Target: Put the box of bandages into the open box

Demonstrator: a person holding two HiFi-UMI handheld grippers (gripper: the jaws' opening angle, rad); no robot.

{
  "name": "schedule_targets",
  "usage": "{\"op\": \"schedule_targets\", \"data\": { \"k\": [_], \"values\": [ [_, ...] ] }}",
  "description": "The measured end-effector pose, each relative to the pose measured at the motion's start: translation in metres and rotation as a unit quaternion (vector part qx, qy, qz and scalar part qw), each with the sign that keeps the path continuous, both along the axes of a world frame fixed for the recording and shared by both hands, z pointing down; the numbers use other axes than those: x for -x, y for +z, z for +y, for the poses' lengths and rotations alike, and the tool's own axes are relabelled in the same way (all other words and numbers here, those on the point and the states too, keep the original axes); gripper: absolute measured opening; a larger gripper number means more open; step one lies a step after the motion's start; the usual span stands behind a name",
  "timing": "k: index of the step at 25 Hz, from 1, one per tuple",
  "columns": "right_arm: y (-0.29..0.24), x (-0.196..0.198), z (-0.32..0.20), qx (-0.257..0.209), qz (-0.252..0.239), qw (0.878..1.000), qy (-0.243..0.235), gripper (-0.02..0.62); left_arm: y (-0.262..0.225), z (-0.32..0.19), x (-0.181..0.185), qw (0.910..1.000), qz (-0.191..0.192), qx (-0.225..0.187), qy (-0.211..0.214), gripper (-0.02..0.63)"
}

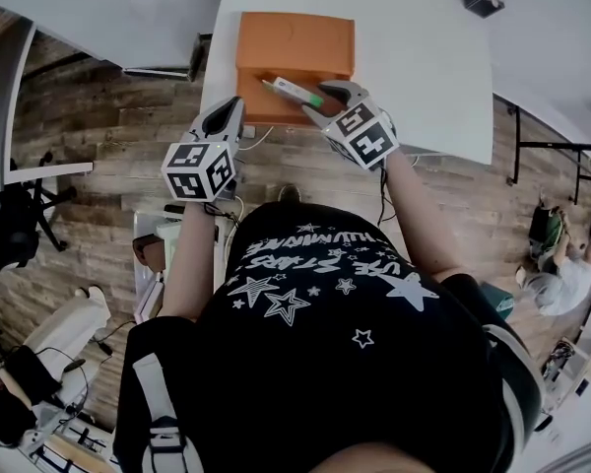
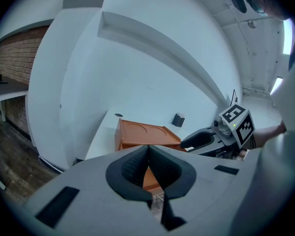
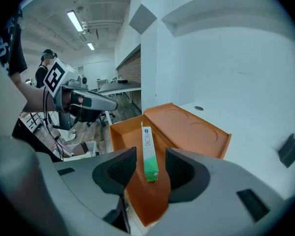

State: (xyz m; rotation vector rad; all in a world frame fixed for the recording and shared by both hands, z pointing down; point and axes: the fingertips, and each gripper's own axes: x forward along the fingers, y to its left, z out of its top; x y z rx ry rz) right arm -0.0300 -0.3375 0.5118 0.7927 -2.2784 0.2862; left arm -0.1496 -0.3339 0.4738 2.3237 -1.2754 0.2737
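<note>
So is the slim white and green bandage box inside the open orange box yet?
Inside: the white-and-green bandage box lies within the open orange box's walls, with the right claw open around it.

White table (image 1: 424,57) on wood-plank floor (image 1: 108,166) (brick wall (image 2: 10,53) beyond)

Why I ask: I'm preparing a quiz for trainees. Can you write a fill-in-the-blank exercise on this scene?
1. The open box on the white table is ___ in colour.
2. The box of bandages sits between the jaws of the right hand-held gripper, which stand ___ and do not press it.
3. The jaws of the left hand-held gripper are ___, with nothing between them.
4. The near end of the box of bandages is ___.
Missing words: orange; apart; shut; green.
</note>
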Motion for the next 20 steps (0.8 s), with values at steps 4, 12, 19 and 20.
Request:
{"op": "schedule_targets", "data": {
  "k": [4,12,19,20],
  "values": [
    [-0.012,-0.011,0.004,-0.018,-0.024,0.999,0.017,0.169,-0.004,0.013,-0.008,1.0000,-0.003,-0.006,0.001,0.020],
    [-0.033,-0.037,0.007,-0.045,-0.065,0.995,0.060,0.164,-0.012,0.027,-0.022,0.9998,-0.011,-0.014,0.000,0.020],
    [-0.048,-0.058,0.024,-0.062,-0.094,0.990,0.090,0.090,-0.023,0.043,-0.030,0.9996,-0.013,-0.026,-0.006,0.020],
    [-0.048,-0.061,0.027,-0.063,-0.096,0.989,0.095,0.081,-0.023,0.046,-0.031,0.9995,-0.013,-0.028,-0.006,0.020]
  ]
}}
